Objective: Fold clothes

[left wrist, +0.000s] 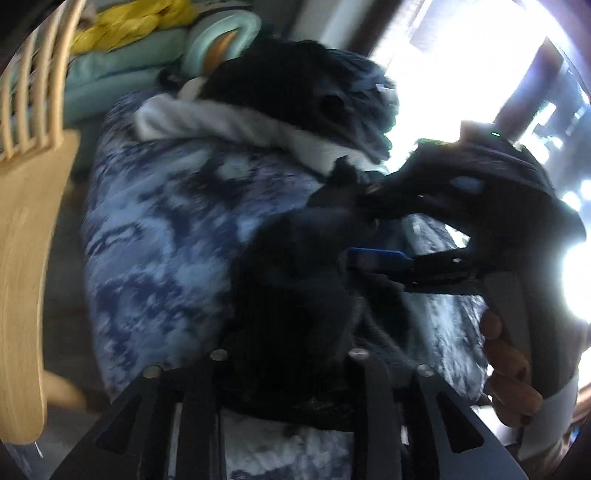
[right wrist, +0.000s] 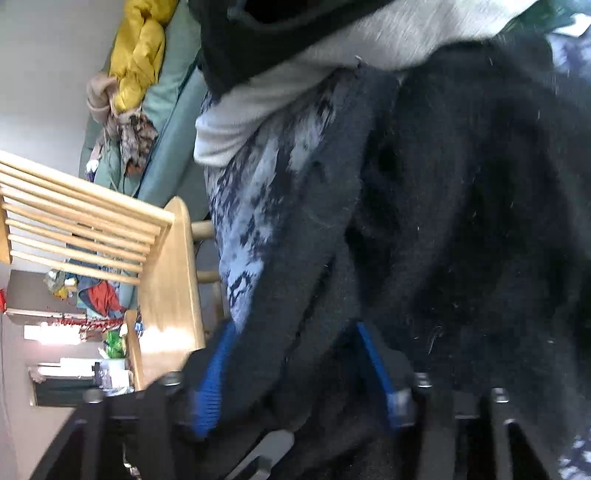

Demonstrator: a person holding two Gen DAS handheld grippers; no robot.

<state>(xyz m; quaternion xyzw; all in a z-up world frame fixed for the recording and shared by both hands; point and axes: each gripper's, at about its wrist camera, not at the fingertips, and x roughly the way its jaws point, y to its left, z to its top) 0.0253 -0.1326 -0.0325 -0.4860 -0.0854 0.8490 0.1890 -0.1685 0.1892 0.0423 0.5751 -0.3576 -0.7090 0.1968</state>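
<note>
A black fleece garment [left wrist: 291, 295] lies bunched on a blue-and-white patterned cloth [left wrist: 166, 221]. In the left wrist view the black fabric covers my left gripper [left wrist: 284, 354], so its fingertips are hidden. My right gripper [left wrist: 354, 254] comes in from the right with blue-padded fingers [left wrist: 376, 254] at the garment's edge. In the right wrist view the right gripper [right wrist: 295, 362] has its blue pads [right wrist: 214, 376] on either side of a fold of the black garment [right wrist: 461, 221], with the fabric between them.
A pile of clothes sits beyond: a white garment [left wrist: 207, 122] and dark ones [left wrist: 295, 81]. A wooden chair [left wrist: 33, 258] stands to the left, also in the right wrist view [right wrist: 170, 295]. Teal bedding [left wrist: 122, 77] and a yellow cloth [left wrist: 125, 22] lie behind.
</note>
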